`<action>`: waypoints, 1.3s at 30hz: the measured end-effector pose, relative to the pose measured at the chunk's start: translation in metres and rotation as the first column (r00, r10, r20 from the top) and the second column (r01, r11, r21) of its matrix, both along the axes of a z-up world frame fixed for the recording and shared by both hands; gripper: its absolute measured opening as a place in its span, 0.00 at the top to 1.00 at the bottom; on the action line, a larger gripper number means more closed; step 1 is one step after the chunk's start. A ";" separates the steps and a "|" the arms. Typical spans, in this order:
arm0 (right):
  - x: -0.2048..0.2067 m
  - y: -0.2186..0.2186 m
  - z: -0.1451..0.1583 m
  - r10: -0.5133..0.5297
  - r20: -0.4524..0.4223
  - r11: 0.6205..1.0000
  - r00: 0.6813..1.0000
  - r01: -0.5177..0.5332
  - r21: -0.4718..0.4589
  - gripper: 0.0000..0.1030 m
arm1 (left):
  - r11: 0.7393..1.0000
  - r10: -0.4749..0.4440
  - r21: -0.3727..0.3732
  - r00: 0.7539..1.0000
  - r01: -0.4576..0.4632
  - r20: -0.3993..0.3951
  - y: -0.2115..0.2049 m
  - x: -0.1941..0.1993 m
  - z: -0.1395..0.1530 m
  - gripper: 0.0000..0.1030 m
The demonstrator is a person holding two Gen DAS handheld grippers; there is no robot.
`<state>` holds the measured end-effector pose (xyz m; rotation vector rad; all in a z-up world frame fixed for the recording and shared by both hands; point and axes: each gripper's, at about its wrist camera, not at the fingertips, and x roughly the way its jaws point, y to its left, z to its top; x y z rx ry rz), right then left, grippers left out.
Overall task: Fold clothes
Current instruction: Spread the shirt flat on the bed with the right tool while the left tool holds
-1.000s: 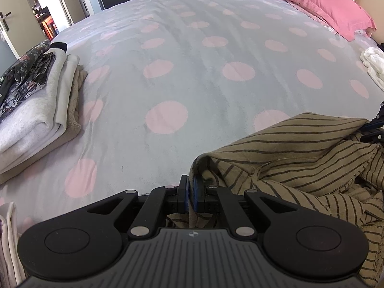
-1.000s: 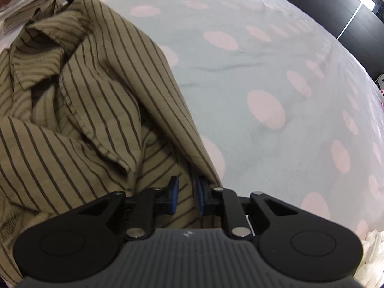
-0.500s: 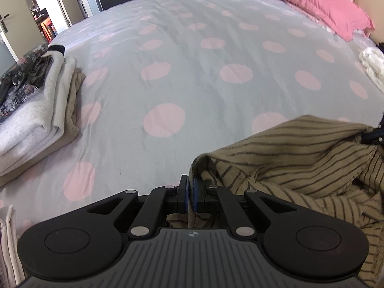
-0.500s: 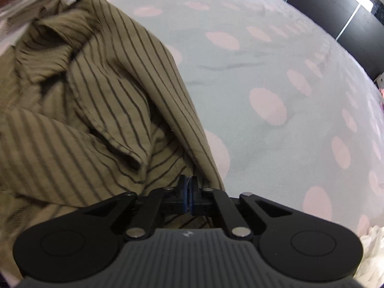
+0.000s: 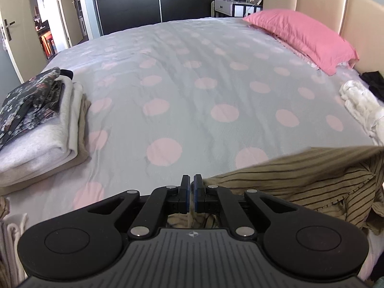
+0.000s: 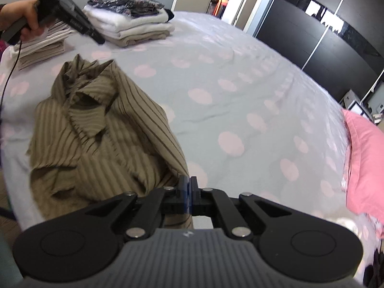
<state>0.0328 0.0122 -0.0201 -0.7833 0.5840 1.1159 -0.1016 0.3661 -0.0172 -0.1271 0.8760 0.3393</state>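
Observation:
An olive shirt with dark stripes (image 6: 100,134) lies crumpled on the polka-dot bed, its near edge lifted. My right gripper (image 6: 188,183) is shut on the shirt's edge. In the left wrist view the shirt (image 5: 300,182) hangs to the right and under my left gripper (image 5: 191,182), which is shut; whether it pinches cloth is hard to tell. In the right wrist view the left gripper (image 6: 99,40) is raised above the shirt's far end, apart from it.
A stack of folded clothes (image 5: 36,129) sits at the left bed edge, also in the right wrist view (image 6: 134,26). A pink pillow (image 5: 302,38) lies by the headboard. White garments (image 5: 362,105) lie at the right. The grey bedspread (image 5: 192,100) stretches ahead.
Both grippers have risen well above the bed. The right gripper closed on the shirt edge and lifted it. The left gripper now appears apart from the shirt's far end.

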 end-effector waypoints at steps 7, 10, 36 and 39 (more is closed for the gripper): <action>-0.024 -0.019 -0.034 0.033 -0.025 0.993 0.999 -0.036 -0.115 0.99 | 1.000 -0.016 -0.007 0.999 0.016 -0.031 -0.005 -0.012 -0.010 0.99; -0.034 -0.010 -0.049 0.054 -0.006 0.987 0.998 -0.055 -0.151 0.99 | 0.999 -0.038 0.010 0.999 0.038 -0.029 -0.011 -0.013 -0.010 0.99; -0.010 0.026 -0.067 0.177 -0.002 0.935 0.984 -0.169 -0.311 0.93 | 0.992 -0.109 0.059 0.990 0.114 -0.094 -0.009 -0.003 -0.030 0.96; -0.013 0.023 -0.067 0.146 0.002 0.954 0.989 -0.140 -0.265 0.94 | 0.988 -0.135 0.065 0.985 0.142 -0.108 -0.010 0.000 -0.034 0.85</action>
